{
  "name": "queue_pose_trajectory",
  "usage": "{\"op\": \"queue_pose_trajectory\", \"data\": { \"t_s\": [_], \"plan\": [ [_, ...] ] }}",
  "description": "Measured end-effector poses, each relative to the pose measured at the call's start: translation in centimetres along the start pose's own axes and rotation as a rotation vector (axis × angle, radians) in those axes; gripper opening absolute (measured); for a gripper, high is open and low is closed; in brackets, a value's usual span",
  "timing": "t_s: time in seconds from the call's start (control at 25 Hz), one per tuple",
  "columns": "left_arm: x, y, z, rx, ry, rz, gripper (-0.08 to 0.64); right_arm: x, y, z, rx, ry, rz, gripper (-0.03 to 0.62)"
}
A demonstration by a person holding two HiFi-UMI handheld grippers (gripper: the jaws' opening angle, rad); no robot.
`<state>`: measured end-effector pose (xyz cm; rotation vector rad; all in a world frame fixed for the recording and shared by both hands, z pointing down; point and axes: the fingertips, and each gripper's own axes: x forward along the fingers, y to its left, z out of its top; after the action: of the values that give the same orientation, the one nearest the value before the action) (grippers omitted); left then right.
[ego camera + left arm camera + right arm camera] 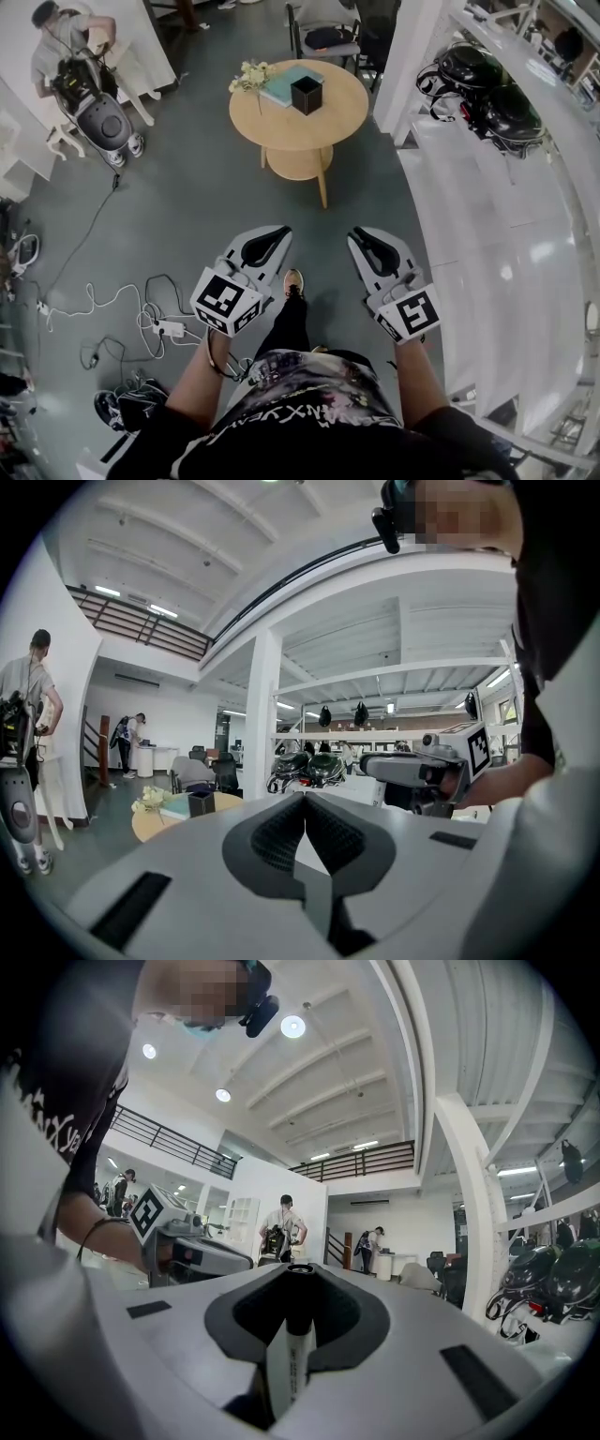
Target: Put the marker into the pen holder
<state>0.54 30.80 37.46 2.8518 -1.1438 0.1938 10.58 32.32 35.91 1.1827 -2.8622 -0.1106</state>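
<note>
The black square pen holder [306, 94] stands on a round wooden table [328, 122] far ahead of me; in the left gripper view the pen holder [201, 803] is small and distant at the left. The marker [289, 1354], white with a black cap, is clamped lengthwise in my right gripper [300, 1271]. In the head view the right gripper [360, 234] is held at waist height over the floor and the marker is hidden in it. Beside it, my left gripper [277, 232] is shut, and the left gripper [305, 801] has nothing between its jaws.
Pale flowers [249, 75] and a teal book [286, 84] share the table. A chair [328, 39] stands behind it. Cables and a power strip [169, 328] lie on the grey floor at my left. A person with a machine [84, 75] stands far left. White ledges [487, 244] run along the right.
</note>
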Motion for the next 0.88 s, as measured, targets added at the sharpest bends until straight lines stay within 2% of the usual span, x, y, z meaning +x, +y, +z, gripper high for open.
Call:
{"op": "queue_pose_trajectory", "data": {
  "t_s": [0.4,0.88],
  "plan": [
    [5.8,8.7,-0.3,-0.041,0.011,-0.014,0.021,8.4,-5.4,-1.6,0.024,0.049,-0.011,0.048],
    [11.3,20.0,2.1,-0.087,0.001,-0.029,0.021,19.4,-11.5,0.2,0.011,0.08,-0.029,0.048]
  ]
}}
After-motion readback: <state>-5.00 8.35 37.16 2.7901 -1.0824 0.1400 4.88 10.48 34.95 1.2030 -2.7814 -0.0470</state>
